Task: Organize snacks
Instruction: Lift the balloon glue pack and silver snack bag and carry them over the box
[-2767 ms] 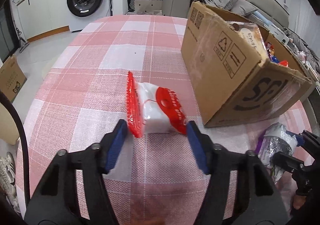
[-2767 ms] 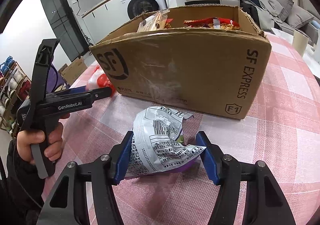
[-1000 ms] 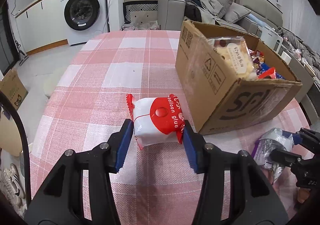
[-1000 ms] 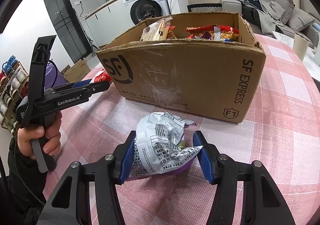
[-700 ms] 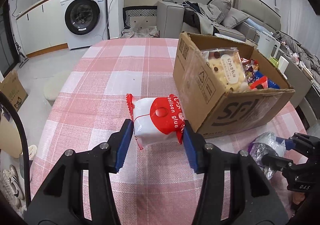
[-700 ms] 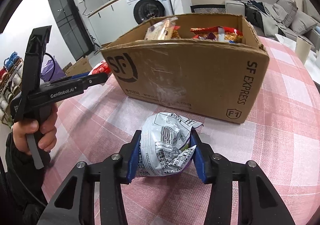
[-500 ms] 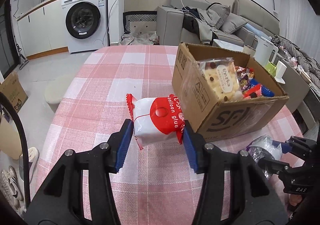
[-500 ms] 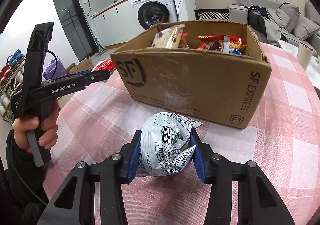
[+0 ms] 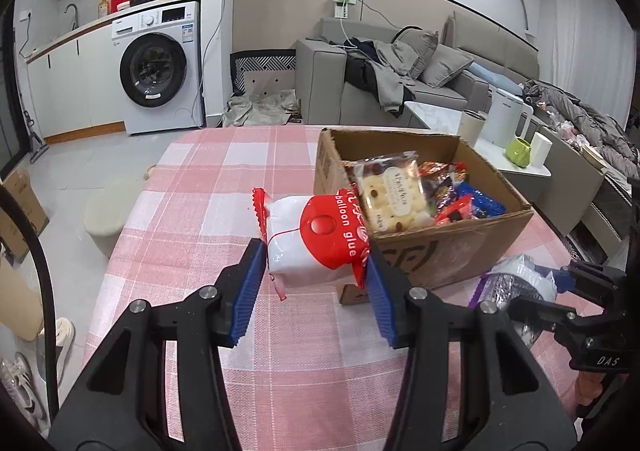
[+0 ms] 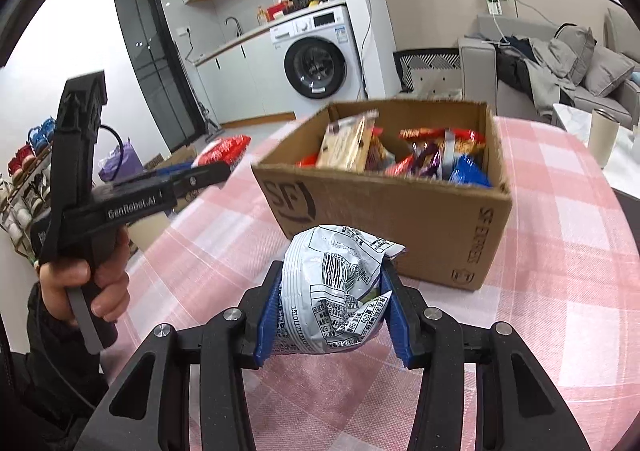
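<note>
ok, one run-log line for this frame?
left tool: shut on red-white packet | right tool: shut on silver bag | both off table | cardboard box: open, holds snacks

An open brown cardboard box [image 9: 448,251] stands on the pink-and-white checked worktop [image 9: 192,211], packets of snacks [image 9: 394,191] inside it; a white front-loading washing machine [image 9: 158,71] stands behind, a grey sofa [image 9: 400,87] to its right.

A pink-and-white checked tablecloth [image 9: 208,187] covers the table. Beyond it a white front-loading washing machine [image 9: 158,69] stands under a white counter with a curved tap [image 9: 72,13]. A grey fabric sofa [image 9: 400,83] is piled with dark clothes and cushions. On a low white side table [image 9: 440,117] stand a white electric kettle [image 9: 506,121], a cream tumbler [image 9: 470,127] and a lime-green mug [image 9: 520,153].
</note>
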Available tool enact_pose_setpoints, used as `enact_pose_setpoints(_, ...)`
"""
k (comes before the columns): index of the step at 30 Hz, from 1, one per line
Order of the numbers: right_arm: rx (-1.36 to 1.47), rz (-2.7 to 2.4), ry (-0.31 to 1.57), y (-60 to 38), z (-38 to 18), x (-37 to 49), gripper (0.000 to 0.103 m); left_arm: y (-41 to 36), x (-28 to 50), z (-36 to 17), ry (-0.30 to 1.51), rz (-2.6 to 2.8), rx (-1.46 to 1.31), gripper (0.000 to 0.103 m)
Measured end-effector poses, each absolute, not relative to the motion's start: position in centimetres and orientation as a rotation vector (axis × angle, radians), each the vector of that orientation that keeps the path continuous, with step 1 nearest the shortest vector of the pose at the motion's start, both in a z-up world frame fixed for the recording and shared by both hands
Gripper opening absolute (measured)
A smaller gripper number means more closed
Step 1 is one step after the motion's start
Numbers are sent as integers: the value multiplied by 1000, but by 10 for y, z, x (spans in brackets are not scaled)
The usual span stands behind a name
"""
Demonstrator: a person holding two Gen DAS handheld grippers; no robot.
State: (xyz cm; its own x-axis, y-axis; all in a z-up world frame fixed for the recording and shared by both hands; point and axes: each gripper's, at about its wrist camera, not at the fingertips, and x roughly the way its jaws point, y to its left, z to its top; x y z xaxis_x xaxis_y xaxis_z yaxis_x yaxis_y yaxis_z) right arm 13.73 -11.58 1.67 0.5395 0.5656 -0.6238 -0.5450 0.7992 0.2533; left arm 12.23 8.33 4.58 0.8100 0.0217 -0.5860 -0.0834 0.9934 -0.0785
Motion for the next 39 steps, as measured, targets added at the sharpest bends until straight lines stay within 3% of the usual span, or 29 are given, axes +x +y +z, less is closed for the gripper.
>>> enact_pose_setpoints(22,175,533,572,-172,69,156,47,33,120,82,580,-37,-61,47)
enact_pose_setpoints(39,197,489,547,-171,86,183,47,12,160,87,578,-54,-46,47)
